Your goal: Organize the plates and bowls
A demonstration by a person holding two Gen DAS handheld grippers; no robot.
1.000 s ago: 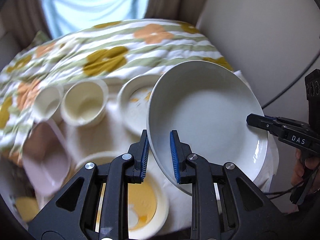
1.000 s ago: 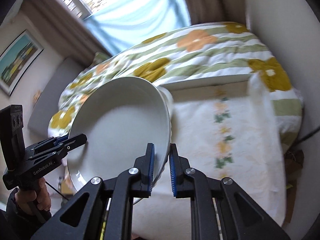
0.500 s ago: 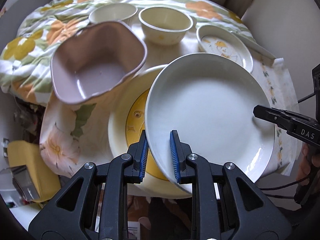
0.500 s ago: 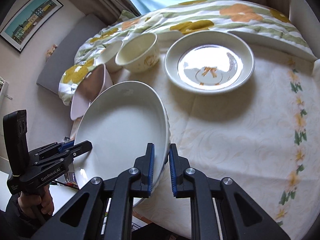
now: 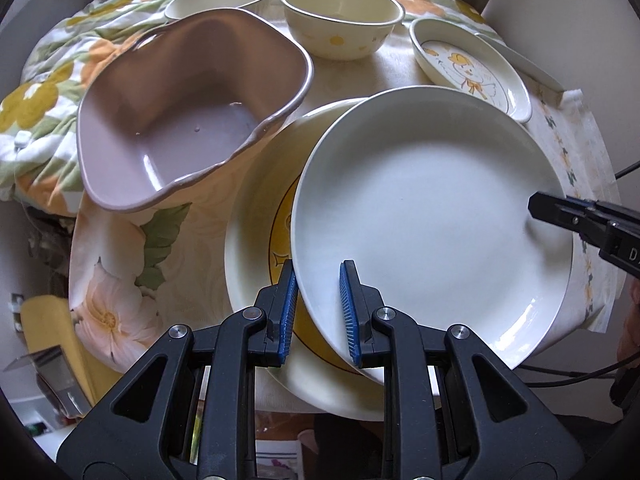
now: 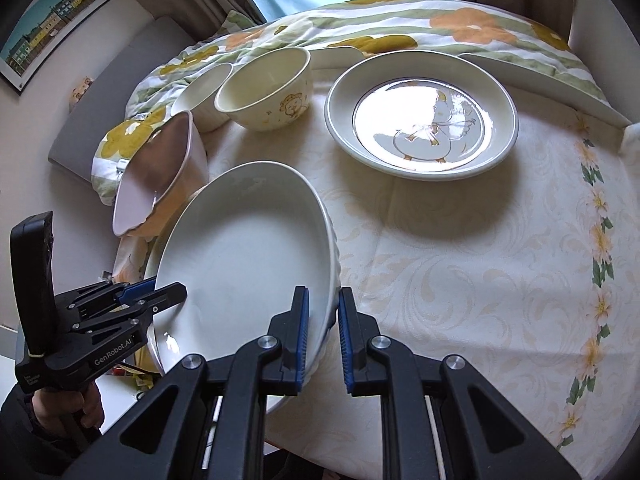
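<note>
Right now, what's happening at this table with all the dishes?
A person holds a plain white plate with two handheld grippers: the left gripper clamps its near rim, the right gripper clamps the opposite rim. The plate is tilted, above a cream plate with a yellow centre. A mauve bowl, two cream bowls and a duck-print plate sit on the tablecloth.

Each black tool has blue ribbed pads, silver screws and white lettering.
</note>
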